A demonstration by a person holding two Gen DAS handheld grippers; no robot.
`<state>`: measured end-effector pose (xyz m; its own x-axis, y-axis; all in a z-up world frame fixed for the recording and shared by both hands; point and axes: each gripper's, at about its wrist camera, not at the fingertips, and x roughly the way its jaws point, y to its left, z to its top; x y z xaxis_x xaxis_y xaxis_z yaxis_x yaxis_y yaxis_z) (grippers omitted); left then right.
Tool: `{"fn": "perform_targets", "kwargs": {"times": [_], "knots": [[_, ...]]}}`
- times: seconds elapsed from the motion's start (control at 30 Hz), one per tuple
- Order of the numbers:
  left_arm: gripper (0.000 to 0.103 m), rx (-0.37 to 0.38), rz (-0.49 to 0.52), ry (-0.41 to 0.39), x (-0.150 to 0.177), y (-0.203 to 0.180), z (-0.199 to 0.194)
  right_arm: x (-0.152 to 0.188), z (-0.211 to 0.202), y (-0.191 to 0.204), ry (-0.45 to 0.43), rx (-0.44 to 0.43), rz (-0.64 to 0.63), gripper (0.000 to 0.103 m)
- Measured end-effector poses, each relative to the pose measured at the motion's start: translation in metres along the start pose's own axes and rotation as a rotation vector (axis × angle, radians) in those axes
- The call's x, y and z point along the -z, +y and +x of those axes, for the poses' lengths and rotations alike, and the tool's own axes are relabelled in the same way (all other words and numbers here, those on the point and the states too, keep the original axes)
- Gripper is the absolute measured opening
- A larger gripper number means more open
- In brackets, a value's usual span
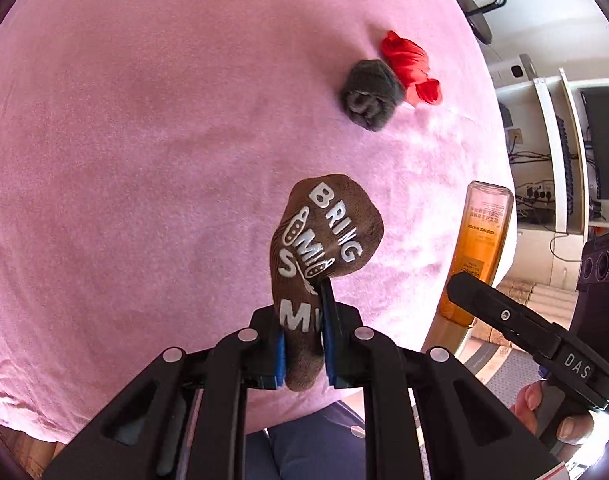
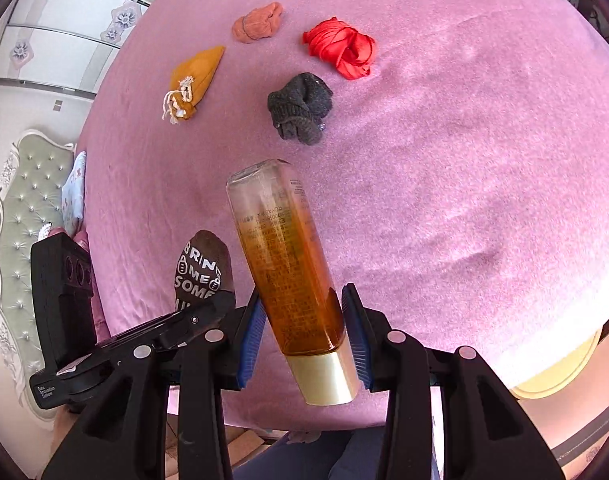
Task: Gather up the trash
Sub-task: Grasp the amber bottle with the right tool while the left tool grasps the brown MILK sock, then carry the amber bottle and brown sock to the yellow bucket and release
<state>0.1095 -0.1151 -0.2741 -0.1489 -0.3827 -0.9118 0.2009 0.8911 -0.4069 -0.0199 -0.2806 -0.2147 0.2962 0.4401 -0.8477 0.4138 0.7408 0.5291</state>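
Observation:
My left gripper (image 1: 302, 340) is shut on a brown sock with white lettering (image 1: 324, 236) and holds it above the pink bed cover (image 1: 144, 140). The sock also shows in the right wrist view (image 2: 202, 264). My right gripper (image 2: 304, 320) is shut on a clear bottle of amber liquid with a gold cap (image 2: 288, 264), held cap-down over the bed's near edge. The bottle shows at the right of the left wrist view (image 1: 478, 248). A rolled grey sock (image 2: 300, 108) and a red cloth (image 2: 340, 50) lie farther out on the cover.
An orange pouch with white strings (image 2: 194, 80) and a salmon rolled sock (image 2: 258, 26) lie at the far side. A tufted headboard (image 2: 20, 216) stands left. Shelves with cables (image 1: 552, 152) and an office chair (image 1: 480, 4) stand beyond the bed's right edge.

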Motion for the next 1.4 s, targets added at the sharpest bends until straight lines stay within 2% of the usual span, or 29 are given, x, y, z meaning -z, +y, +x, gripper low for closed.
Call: {"fn": "perform_targets", "kwargs": {"times": [0.27, 0.5, 0.7, 0.97, 1.2, 1.4], "knots": [[0.014, 0.018, 0.150, 0.076, 0.048, -0.065, 0.017, 0.051, -0.040, -0.058, -0.090, 0.010, 0.154, 0.038], [0.014, 0.021, 0.282, 0.158, 0.088, -0.136, 0.045, 0.091, -0.082, -0.132, -0.141, 0.028, 0.290, 0.038], [0.014, 0.008, 0.394, 0.218, 0.125, -0.202, 0.078, 0.127, -0.116, -0.194, -0.178, 0.035, 0.387, 0.038], [0.014, -0.011, 0.491, 0.300, 0.174, -0.285, 0.137, 0.176, -0.148, -0.274, -0.215, 0.041, 0.509, 0.038], [0.014, -0.043, 0.556, 0.354, 0.210, -0.327, 0.178, 0.203, -0.157, -0.332, -0.213, 0.041, 0.592, 0.038], [0.014, -0.065, 0.581, 0.400, 0.229, -0.344, 0.204, 0.216, -0.160, -0.362, -0.218, 0.029, 0.637, 0.038]]}}
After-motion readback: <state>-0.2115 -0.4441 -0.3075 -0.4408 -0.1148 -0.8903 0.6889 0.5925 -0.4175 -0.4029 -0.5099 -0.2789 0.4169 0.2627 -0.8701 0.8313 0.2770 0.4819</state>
